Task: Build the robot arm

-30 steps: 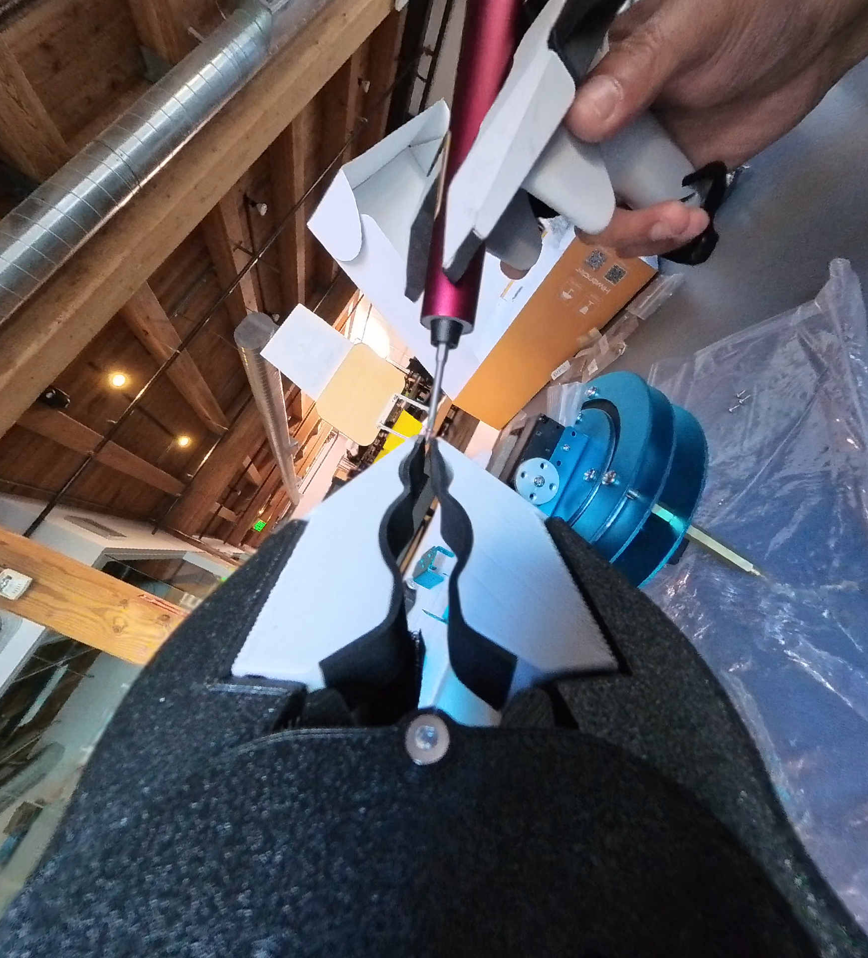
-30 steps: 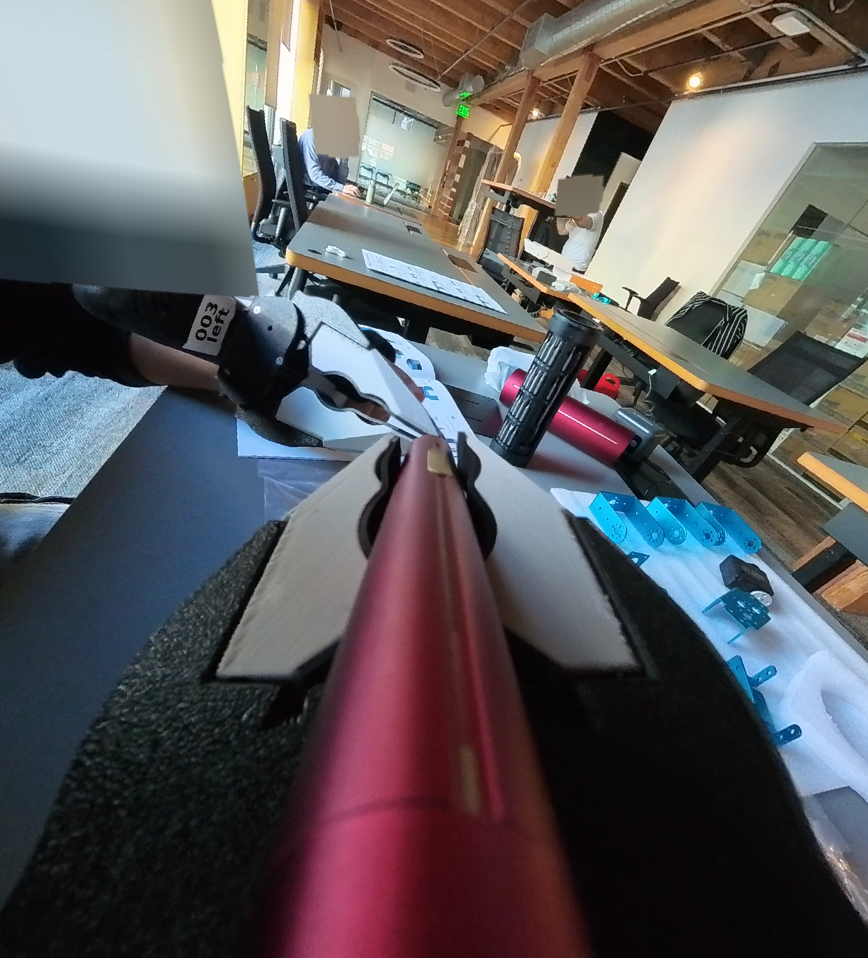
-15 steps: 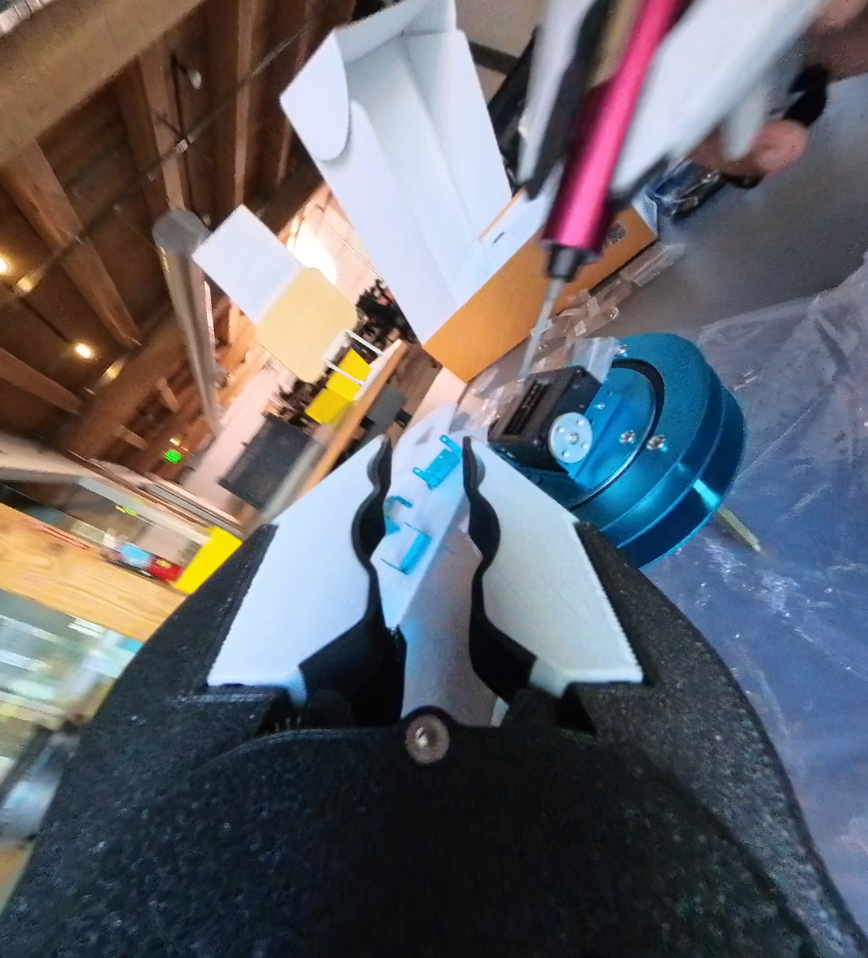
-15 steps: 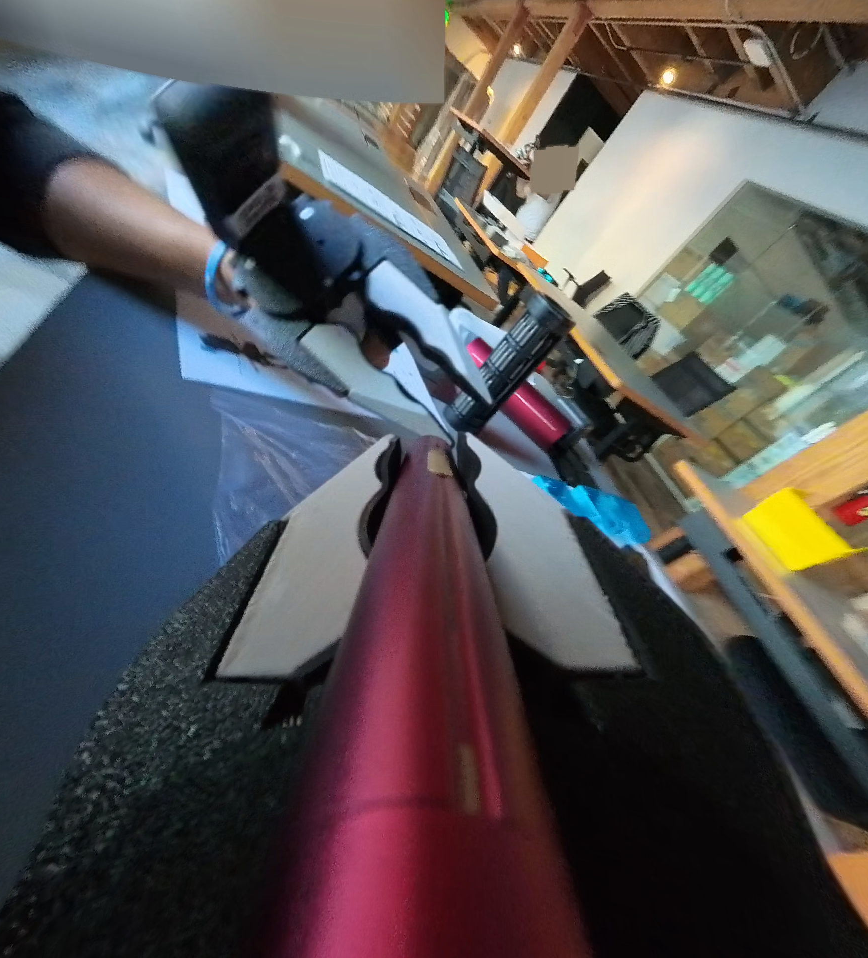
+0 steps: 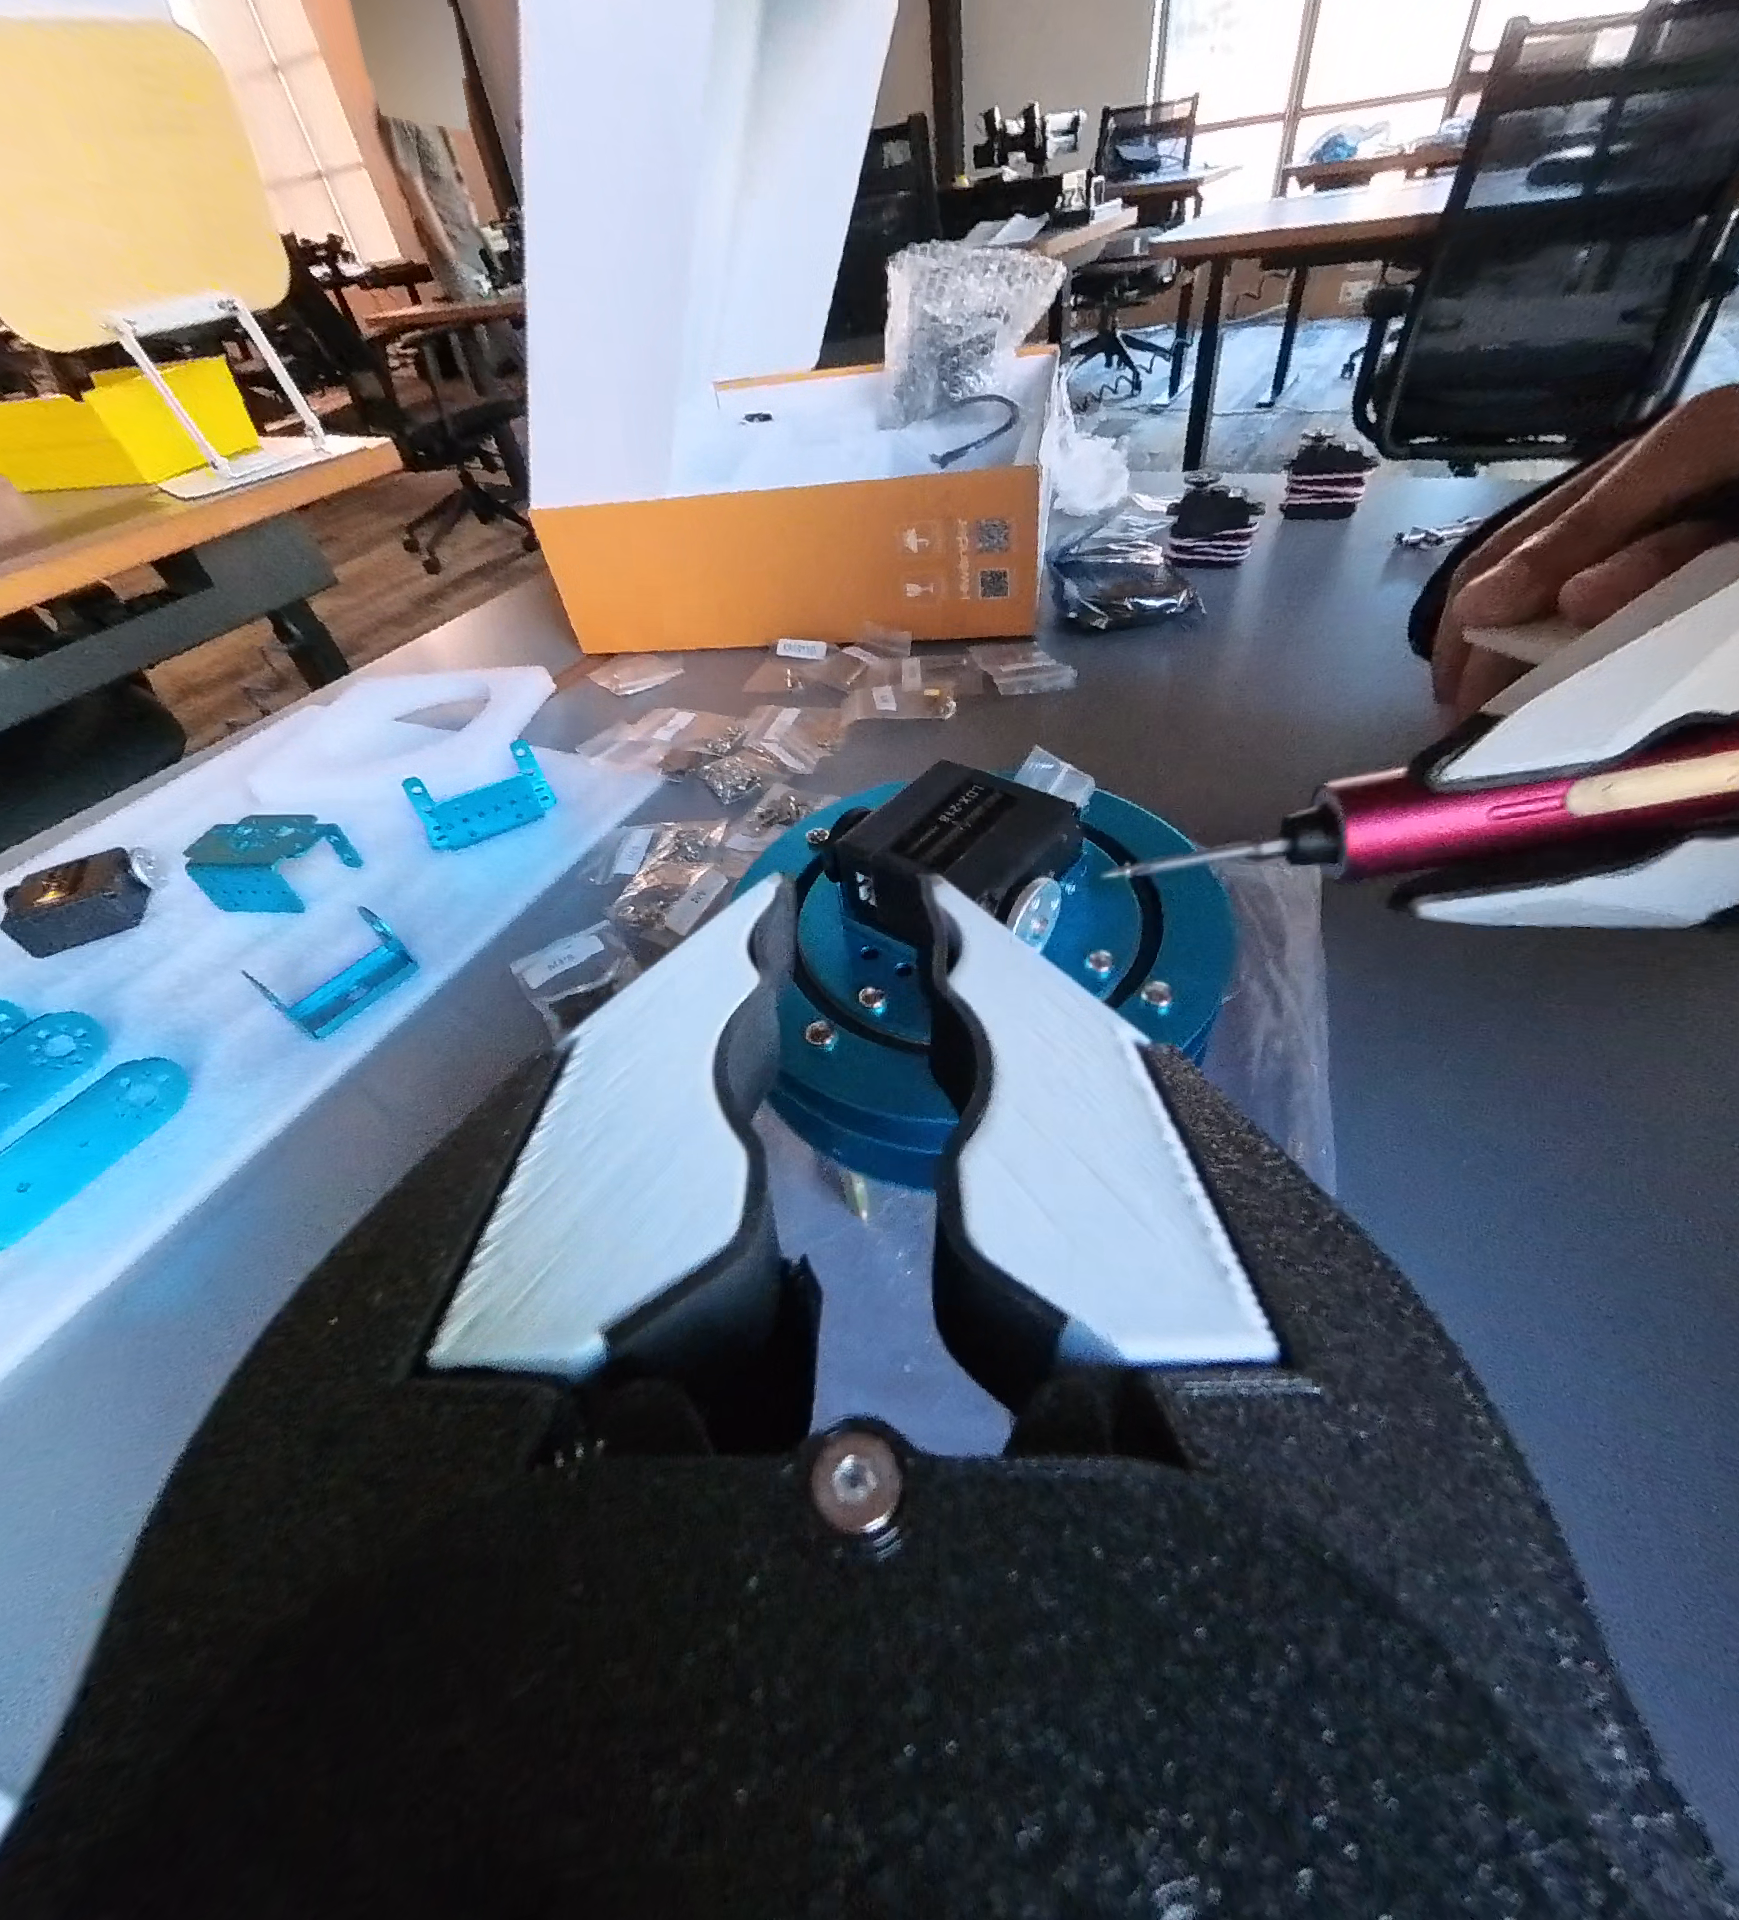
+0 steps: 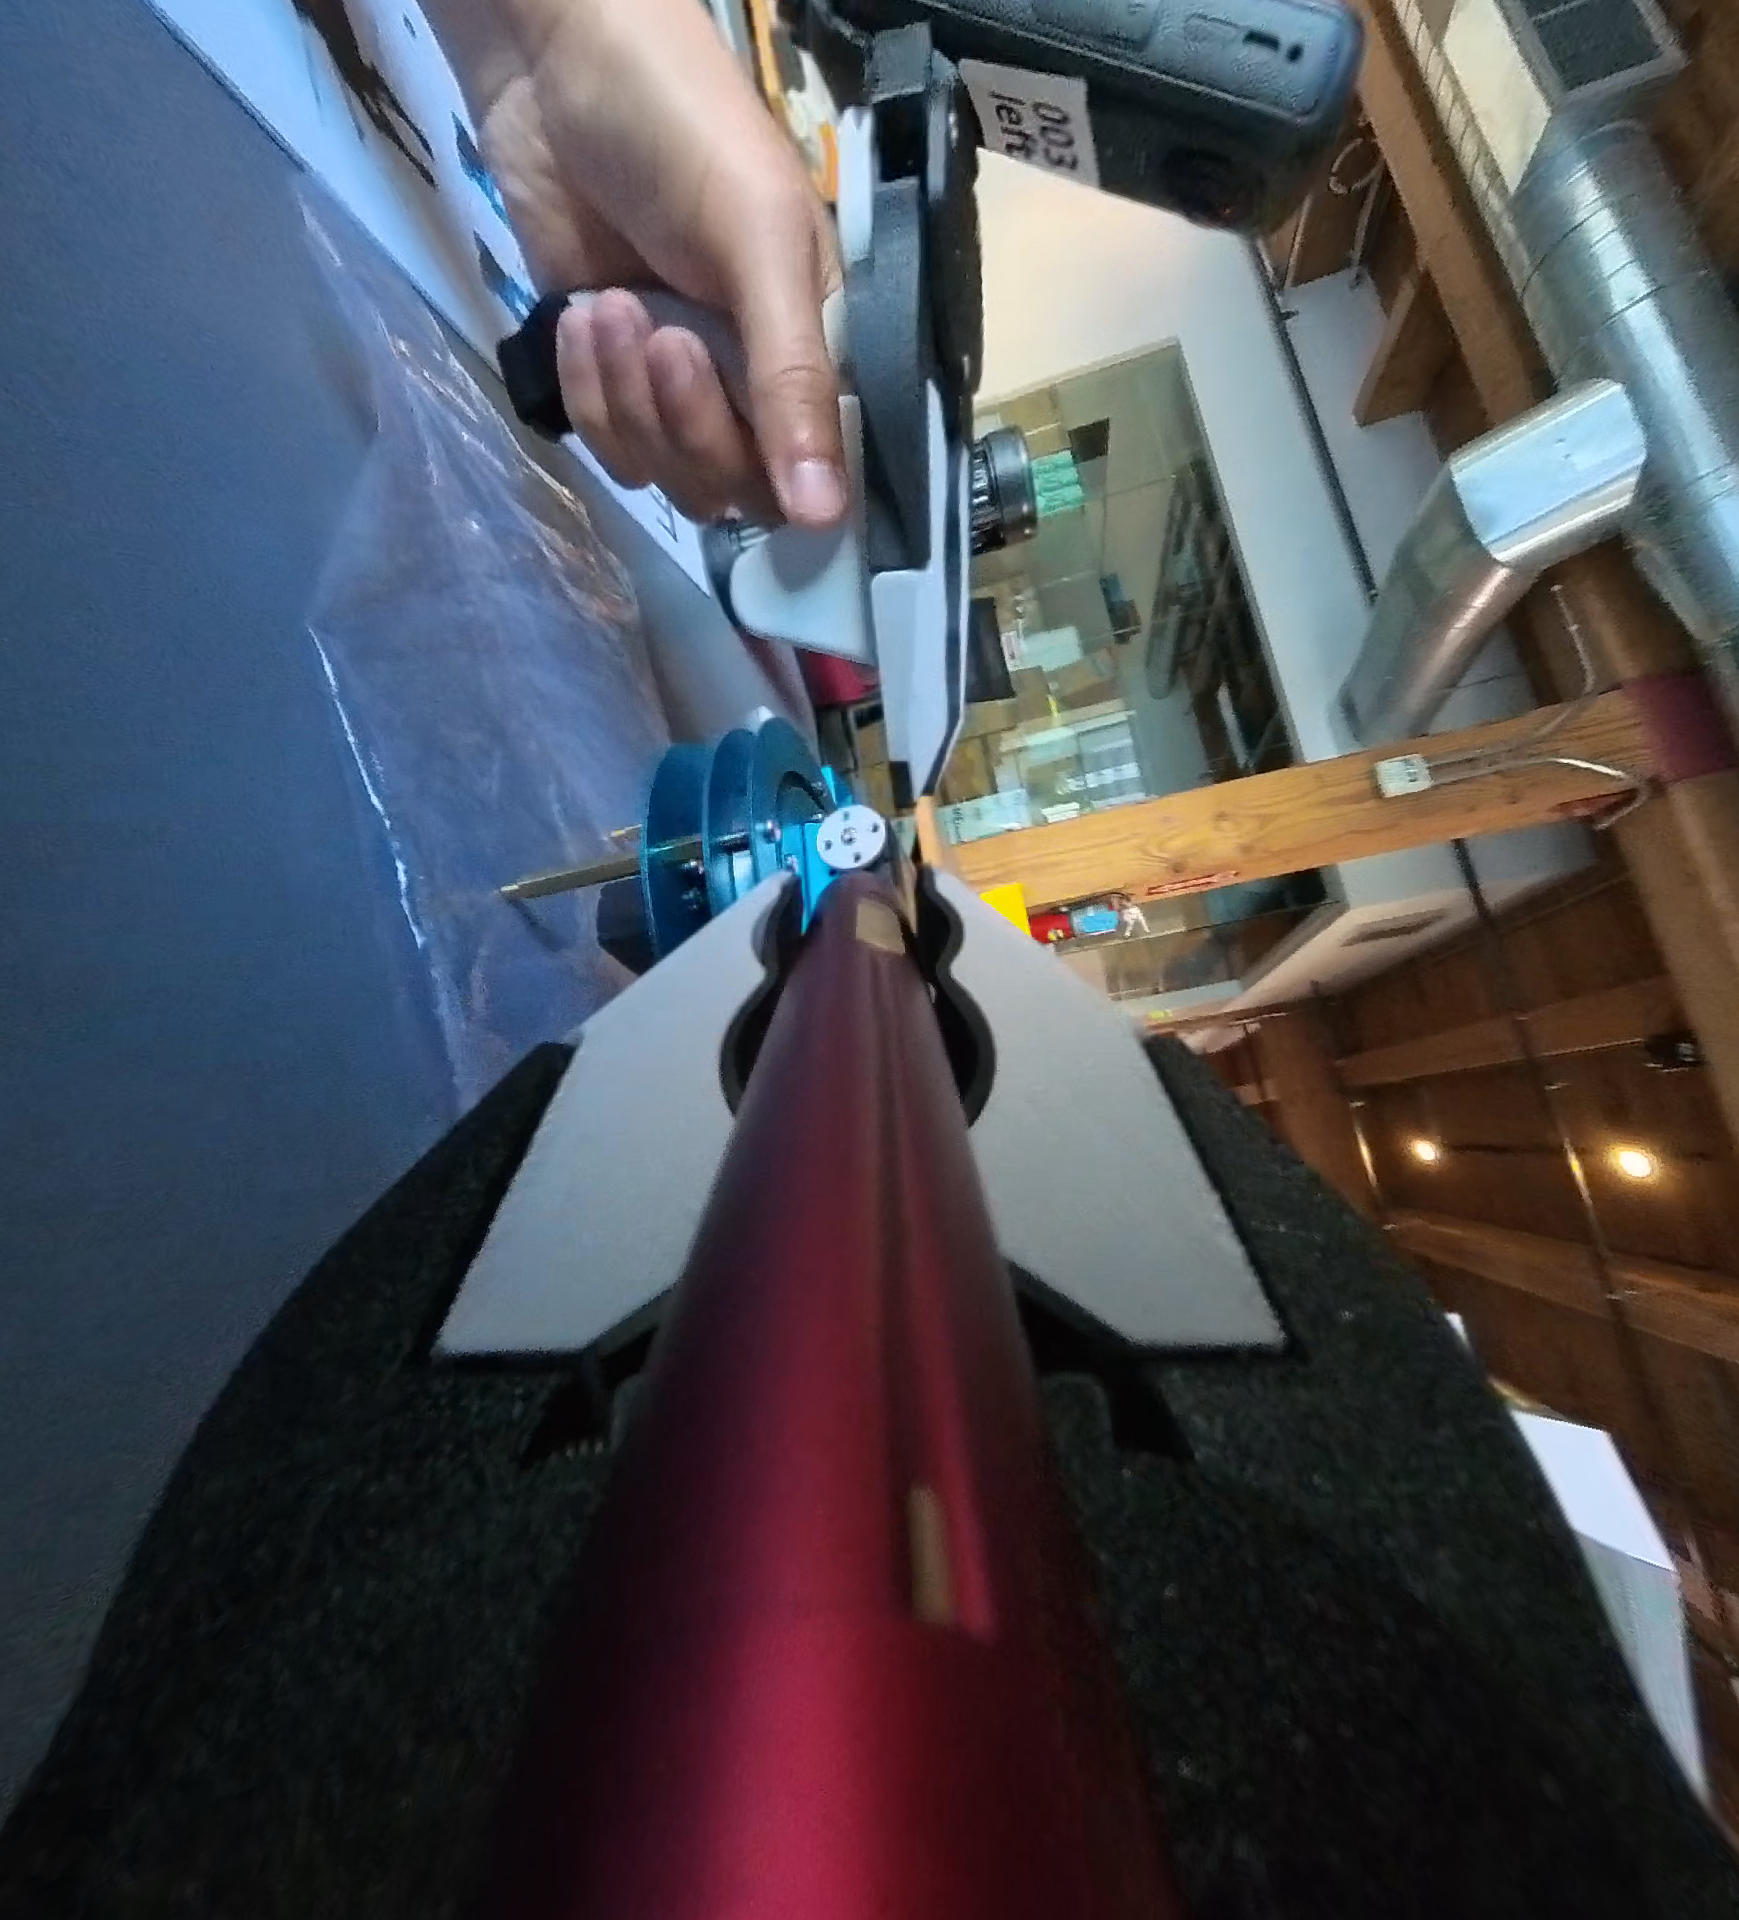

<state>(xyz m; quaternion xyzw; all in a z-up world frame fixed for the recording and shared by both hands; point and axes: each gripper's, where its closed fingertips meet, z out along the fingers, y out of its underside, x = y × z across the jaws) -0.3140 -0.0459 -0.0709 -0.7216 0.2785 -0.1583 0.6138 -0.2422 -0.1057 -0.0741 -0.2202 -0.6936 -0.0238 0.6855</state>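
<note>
Sitting on a clear plastic bag (image 5: 1280, 997) on the grey tabletop (image 5: 1571, 1195), the round blue anodised metal base (image 5: 1171, 935) carried a small black servo block (image 5: 958, 831) with a silver horn (image 6: 851, 836) on its side. Your left gripper (image 5: 849, 894) hung just in front of that block, its white fingers (image 5: 657, 1122) spread, nothing between them. Your right gripper (image 6: 860, 894) was pinching the slim magenta metal electric screwdriver (image 6: 844, 1351) along its length, and its thin bit (image 5: 1192, 857) pointed at the blue bracket beside the horn, tip very near it; contact I cannot tell. Left of the base lay small bags of screws (image 5: 678, 894), then a white foam tray (image 5: 221, 966) of blue brackets (image 5: 475, 810). Behind stood an open orange cardboard box (image 5: 792, 561).
</note>
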